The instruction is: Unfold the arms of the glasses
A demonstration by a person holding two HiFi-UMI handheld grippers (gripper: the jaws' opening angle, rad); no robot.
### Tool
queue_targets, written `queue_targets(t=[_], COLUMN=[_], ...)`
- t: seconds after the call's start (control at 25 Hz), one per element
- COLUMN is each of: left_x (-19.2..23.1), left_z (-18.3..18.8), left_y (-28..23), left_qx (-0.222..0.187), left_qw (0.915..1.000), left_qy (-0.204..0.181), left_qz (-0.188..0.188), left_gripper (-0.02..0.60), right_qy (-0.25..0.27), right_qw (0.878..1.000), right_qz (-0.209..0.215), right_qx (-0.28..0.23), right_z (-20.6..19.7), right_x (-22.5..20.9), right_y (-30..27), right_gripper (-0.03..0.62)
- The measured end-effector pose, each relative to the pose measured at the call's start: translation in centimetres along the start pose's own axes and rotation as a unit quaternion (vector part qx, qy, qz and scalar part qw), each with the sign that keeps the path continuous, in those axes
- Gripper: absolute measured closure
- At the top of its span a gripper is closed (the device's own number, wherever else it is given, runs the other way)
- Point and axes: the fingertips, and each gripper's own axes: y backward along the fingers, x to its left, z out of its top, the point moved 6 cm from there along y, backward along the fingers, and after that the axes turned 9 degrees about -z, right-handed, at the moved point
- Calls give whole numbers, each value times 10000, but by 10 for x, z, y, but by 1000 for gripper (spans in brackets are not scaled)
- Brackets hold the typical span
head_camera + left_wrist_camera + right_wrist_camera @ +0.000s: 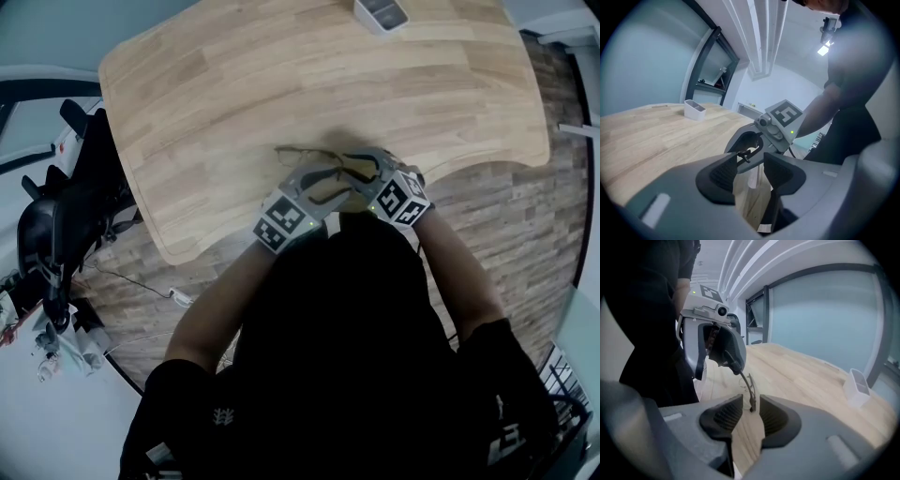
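Note:
Thin wire-rimmed glasses lie near the front edge of the wooden table. Both grippers meet over them. My left gripper reaches in from the left, my right gripper from the right. In the left gripper view the left gripper has its jaws apart, and a small dark part of the glasses sits by its left pad's tip. In the right gripper view a thin piece of the glasses runs from the left gripper down between the right gripper's parted pads. Neither pad visibly presses on it.
A small white tray stands at the table's far edge, also visible as the tray and the tray. Black equipment and cables stand on the floor left of the table. The table's curved front edge is just below the grippers.

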Motion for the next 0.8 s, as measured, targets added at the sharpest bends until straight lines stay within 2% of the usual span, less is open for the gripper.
queue_targets(t=[0.24,0.4,0.6,0.8], left_x=[-8,-7,4,25], left_z=[7,8,7,0], left_y=[-17,-20,-11,15], left_qx=[21,21,17,-71], left_qw=[9997,9998,10000,9981], left_qy=[-68,-74,-9,206], left_qz=[-224,-192,72,583], left_gripper=[394,394,394,394], right_qy=[-118,-122,5,245], right_qw=[9999,9998,9998,9994], right_qz=[-116,-134,-172,-242], right_qx=[-29,-37,-20,42], right_z=[-5,-6,-5,5], right_x=[-6,-12,-29,-52], right_y=[5,7,2,-13], right_gripper=[493,493,493,493])
